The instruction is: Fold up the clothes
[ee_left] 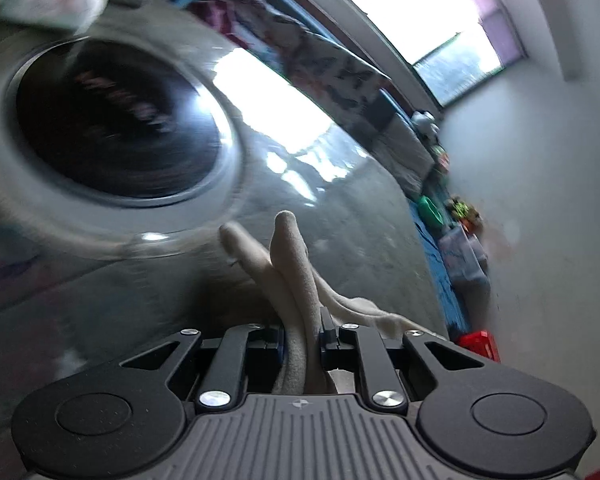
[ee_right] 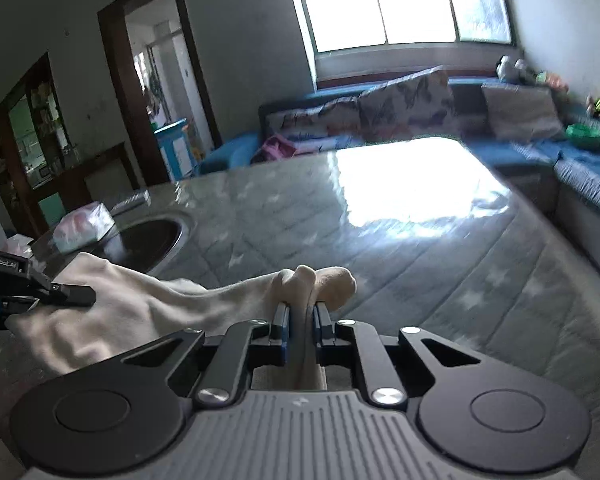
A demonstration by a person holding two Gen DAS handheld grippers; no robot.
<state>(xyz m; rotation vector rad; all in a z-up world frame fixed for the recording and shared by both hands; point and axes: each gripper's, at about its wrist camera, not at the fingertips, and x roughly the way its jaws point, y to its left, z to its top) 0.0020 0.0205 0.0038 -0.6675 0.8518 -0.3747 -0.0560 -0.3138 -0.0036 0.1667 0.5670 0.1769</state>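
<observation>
Left gripper, seen from the left wrist: black fingers nearly pressed together, pinching a bunch of soft cream-white cloth. Cloth poking up past the fingertips in two floppy folds, more of it trailing off to the right. Behind it, a shiny grey table with a star pattern and a round dark bowl sunk into the table top, all blurry and tilted. Pillows, toys and a bright window far back. Right gripper, seen from the right wrist: fingers close together too, nipping another part of the same cream-white cloth, with small lumps of it bulging just past the tips. Cloth stretching away to the left, held a little above the table, up to the left gripper at the left edge of the view, clamped on the far end. Looks light, soft and bendy, so likely to sag in the middle and slip if held loosely. Not breakable. Best held at the edges or corners, one in each gripper, pulled gently flat before any fold. Probably an early step: cloth still bunched, no neat fold to be seen yet. Blue sofa with patterned pillows and a wooden doorway beyond the table.
</observation>
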